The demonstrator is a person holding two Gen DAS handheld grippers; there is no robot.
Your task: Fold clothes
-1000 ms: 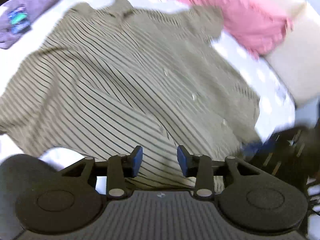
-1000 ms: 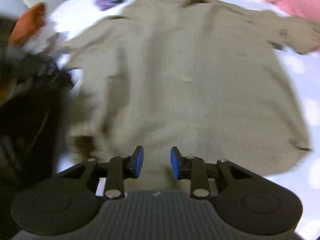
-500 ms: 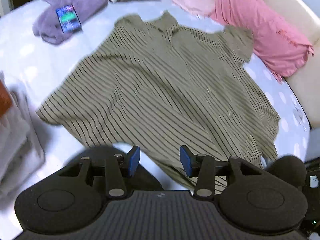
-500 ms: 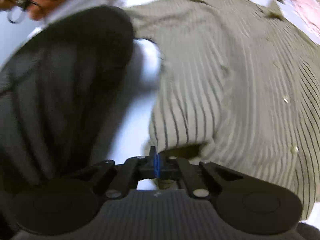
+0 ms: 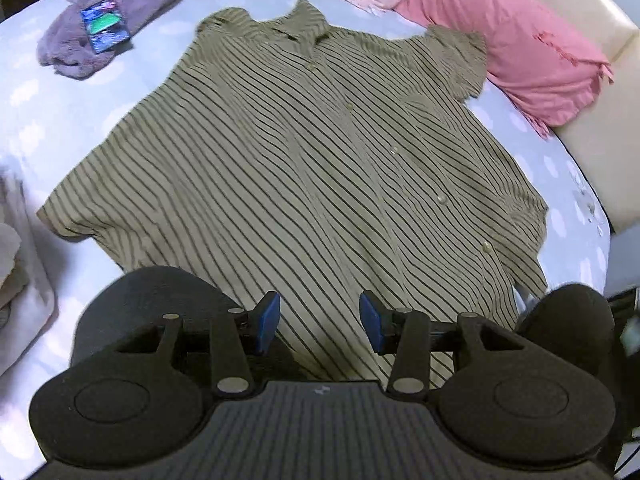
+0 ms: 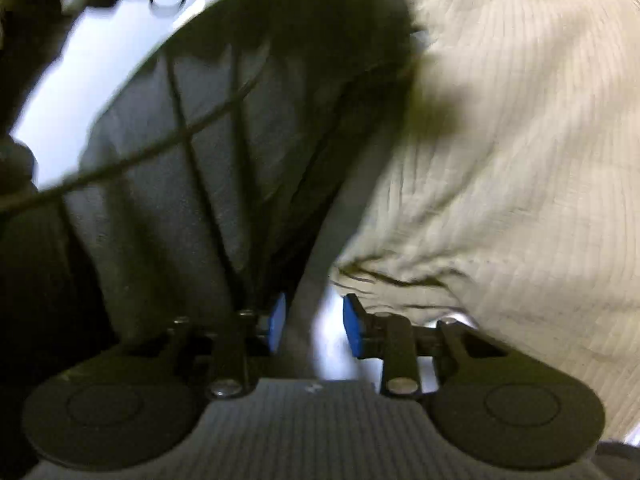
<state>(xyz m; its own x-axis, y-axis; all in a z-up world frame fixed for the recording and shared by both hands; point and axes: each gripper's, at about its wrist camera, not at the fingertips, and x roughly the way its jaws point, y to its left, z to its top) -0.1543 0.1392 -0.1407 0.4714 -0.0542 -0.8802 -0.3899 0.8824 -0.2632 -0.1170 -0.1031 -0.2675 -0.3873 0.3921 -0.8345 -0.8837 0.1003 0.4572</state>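
Striped shirt (image 5: 304,168) lies flat, buttons up; left gripper (image 5: 319,322) open over near hem, right gripper (image 6: 314,322) just reopened, empty; pinch both hem corners evenly before folding.

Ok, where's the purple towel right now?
In the left wrist view, the purple towel lies at the upper left on the bed sheet, beside the left shoulder of the spread striped shirt.

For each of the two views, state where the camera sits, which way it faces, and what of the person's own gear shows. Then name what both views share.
Left wrist: sits on the left tool, facing down across the spread striped shirt; open blue pads show.
Right wrist: sits on the right tool, facing steeply down at the shirt's hem; blurred, pads apart, just opening, nothing between.
Shared: the shirt.
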